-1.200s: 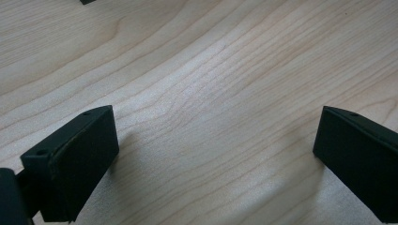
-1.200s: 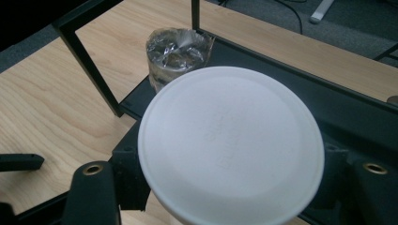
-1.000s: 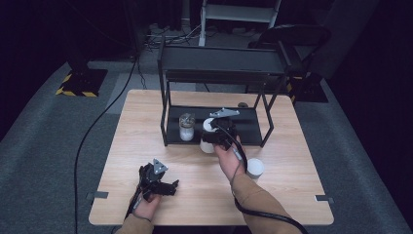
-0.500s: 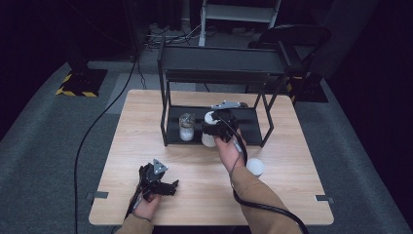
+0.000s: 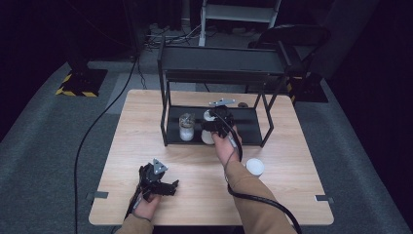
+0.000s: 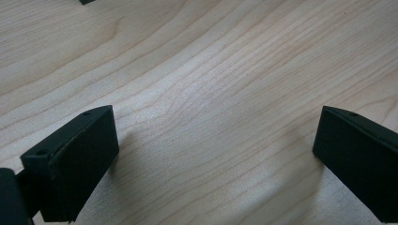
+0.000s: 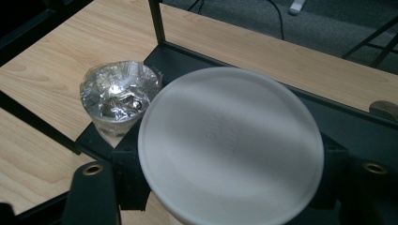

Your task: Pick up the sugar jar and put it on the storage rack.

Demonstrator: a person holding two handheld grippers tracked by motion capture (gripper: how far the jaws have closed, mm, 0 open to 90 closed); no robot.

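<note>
While right gripper (image 5: 214, 127) grips one lidded jar (image 7: 230, 145), one foil-topped jar (image 7: 118, 96), one loose lid (image 5: 254, 166)

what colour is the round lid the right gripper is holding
White, slightly translucent lid; the right gripper view shows it best.

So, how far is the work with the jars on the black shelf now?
One clear jar with a crinkled foil top already stands on the bottom tray of the black metal shelf. The right gripper is shut on a white round-lidded jar at the tray's front edge, beside the first; whether it rests on the tray is unclear. A white round lid lies on the wooden table. The left gripper is open, idle.
</note>
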